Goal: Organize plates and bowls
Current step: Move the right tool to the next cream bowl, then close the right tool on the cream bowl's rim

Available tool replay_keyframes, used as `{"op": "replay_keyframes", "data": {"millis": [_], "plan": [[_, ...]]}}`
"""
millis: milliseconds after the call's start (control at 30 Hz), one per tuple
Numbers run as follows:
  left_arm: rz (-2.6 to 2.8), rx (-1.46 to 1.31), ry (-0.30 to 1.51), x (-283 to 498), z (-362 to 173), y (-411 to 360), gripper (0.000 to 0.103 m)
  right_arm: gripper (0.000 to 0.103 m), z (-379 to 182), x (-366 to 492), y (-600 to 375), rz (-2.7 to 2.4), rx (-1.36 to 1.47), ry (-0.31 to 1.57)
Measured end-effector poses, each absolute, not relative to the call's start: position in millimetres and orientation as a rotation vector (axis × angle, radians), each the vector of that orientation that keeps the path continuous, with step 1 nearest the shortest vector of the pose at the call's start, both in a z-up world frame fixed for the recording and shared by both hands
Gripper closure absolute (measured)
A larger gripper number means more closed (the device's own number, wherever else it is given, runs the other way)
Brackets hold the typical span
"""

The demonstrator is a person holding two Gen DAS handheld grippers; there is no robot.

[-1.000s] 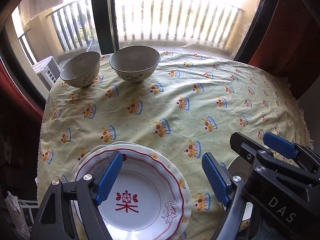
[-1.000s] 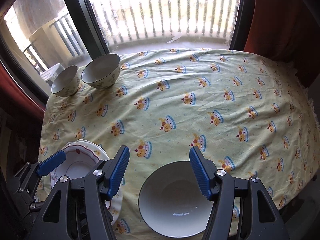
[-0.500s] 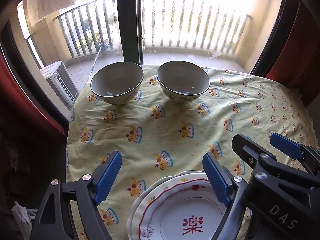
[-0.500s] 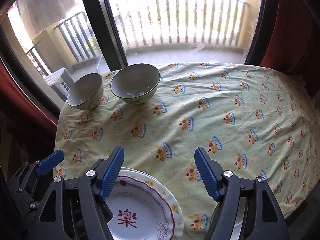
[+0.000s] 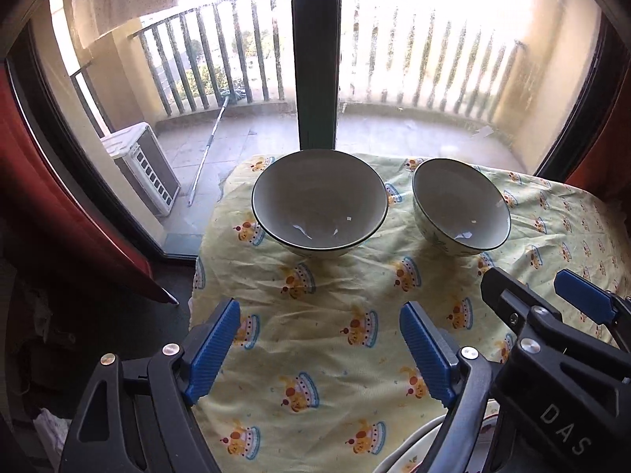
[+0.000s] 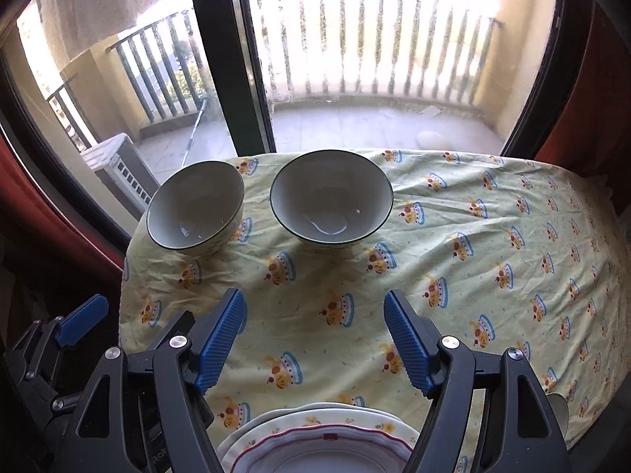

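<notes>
Yellow tablecloth (image 5: pixel 335 358) with crown print covers bench. Two grey-white bowls with dark rim stand side by side at far edge, near window: left bowl (image 5: pixel 319 203), right bowl (image 5: pixel 461 207), apart, both upright, nothing inside. Stack of plates (image 6: pixel 319 441) with red scalloped line at near edge, just below right gripper (image 6: pixel 315 335). Left gripper (image 5: pixel 319 347) wide, only cloth between blue pads. Right gripper also wide, holds nothing.
</notes>
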State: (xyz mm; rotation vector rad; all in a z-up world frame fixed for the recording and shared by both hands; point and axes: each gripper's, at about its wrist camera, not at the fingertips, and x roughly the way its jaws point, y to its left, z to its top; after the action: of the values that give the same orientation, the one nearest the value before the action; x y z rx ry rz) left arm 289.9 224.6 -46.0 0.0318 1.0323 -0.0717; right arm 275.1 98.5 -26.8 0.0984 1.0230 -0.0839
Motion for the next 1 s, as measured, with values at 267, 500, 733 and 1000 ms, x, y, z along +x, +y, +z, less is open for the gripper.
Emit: {"op": "replay_keyframes", "data": {"millis": [267,500,733,1000], "plan": [[-0.074,0.065,1.020,331,-61,241,0.020,0.027,-43,319,120,-0.083,0.108,1.023],[-0.060,0.064,1.009,368,-74,253,0.020,0.027,-57,357,133,-0.085,0.125,1.011],[-0.042,0.062,1.041,392,-92,259,0.035,0.045,-76,383,146,-0.043,0.145,1.026],[-0.046,0.026,1.078,410,-113,260,0.062,0.075,-98,408,153,-0.027,0.147,1.070]]}}
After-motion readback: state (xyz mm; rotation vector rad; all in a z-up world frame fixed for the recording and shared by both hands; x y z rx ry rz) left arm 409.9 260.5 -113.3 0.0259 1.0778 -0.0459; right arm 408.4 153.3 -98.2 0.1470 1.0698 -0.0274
